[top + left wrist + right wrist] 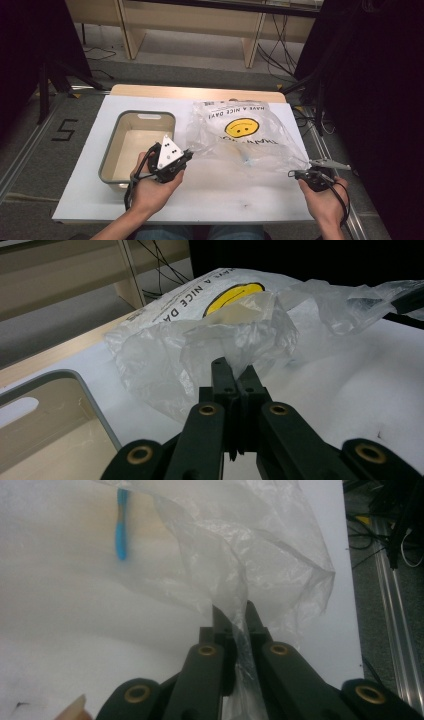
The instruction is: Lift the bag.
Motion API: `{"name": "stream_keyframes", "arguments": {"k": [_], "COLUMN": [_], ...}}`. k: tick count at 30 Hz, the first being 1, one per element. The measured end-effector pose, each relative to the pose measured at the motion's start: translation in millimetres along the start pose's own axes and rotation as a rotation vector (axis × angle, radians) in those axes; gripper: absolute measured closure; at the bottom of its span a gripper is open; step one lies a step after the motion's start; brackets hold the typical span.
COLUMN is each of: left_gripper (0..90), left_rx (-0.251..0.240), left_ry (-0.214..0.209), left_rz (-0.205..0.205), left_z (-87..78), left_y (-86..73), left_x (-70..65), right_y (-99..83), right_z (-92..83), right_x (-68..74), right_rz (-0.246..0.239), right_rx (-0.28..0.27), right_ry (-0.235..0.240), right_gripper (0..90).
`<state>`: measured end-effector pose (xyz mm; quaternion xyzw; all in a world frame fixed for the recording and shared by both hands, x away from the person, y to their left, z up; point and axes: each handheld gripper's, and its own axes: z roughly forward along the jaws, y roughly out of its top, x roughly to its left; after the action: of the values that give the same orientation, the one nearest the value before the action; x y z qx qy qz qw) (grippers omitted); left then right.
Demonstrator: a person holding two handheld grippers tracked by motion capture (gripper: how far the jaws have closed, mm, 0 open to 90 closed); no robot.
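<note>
We hold two grippers: the left gripper [234, 371] pinches the near left edge of the one clear plastic bag [240, 131], the right gripper [235, 615] clamps its right corner. One blue-handled item [120, 525] lies inside. One grey tub [112, 150] sits just left on the white table [225, 195].

white table [220, 192] — grey tub [111, 160], plastic bag [250, 132]
</note>
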<state>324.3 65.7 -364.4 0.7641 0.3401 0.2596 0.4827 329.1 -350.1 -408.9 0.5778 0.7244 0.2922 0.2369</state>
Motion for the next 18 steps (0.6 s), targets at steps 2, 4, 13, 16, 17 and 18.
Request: {"name": "stream_keyframes", "arguments": {"k": [2, 4, 13, 16, 17, 18], "left_gripper": [89.6, 89.6, 89.5, 89.5, 89.6, 89.6], "left_rx": [-0.002, -0.007, -0.031, -0.044, -0.051, -0.053], "left_ry": [0.001, 0.001, 0.006, 0.004, 0.004, 0.004], "left_rz": [-0.001, -0.008, -0.010, -0.007, -0.009, -0.009], "left_z": [0.1, 1.0, -1.3, -3.8, -4.0, -4.4], "left_y": [1.0, 1.6, 8.3, 11.7, 13.0, 14.0], "left_x": [1.1, 2.2, 5.1, 4.9, 5.2, 5.9], "right_y": [0.6, 1.1, 7.3, 9.9, 10.8, 10.8], "right_z": [-1.0, -1.8, -7.7, -10.4, -11.4, -11.4], "right_x": [-0.9, -1.1, -0.7, -0.6, -0.6, -0.6], "right_rz": [0.006, 0.004, 0.003, 0.004, 0.004, 0.004], "right_rx": [-0.011, -0.017, -0.082, -0.104, -0.111, -0.111], "right_ry": [-0.009, -0.011, -0.038, -0.051, -0.052, -0.052], "right_gripper": [90.0, 90.0, 90.0, 90.0, 90.0, 90.0]}}
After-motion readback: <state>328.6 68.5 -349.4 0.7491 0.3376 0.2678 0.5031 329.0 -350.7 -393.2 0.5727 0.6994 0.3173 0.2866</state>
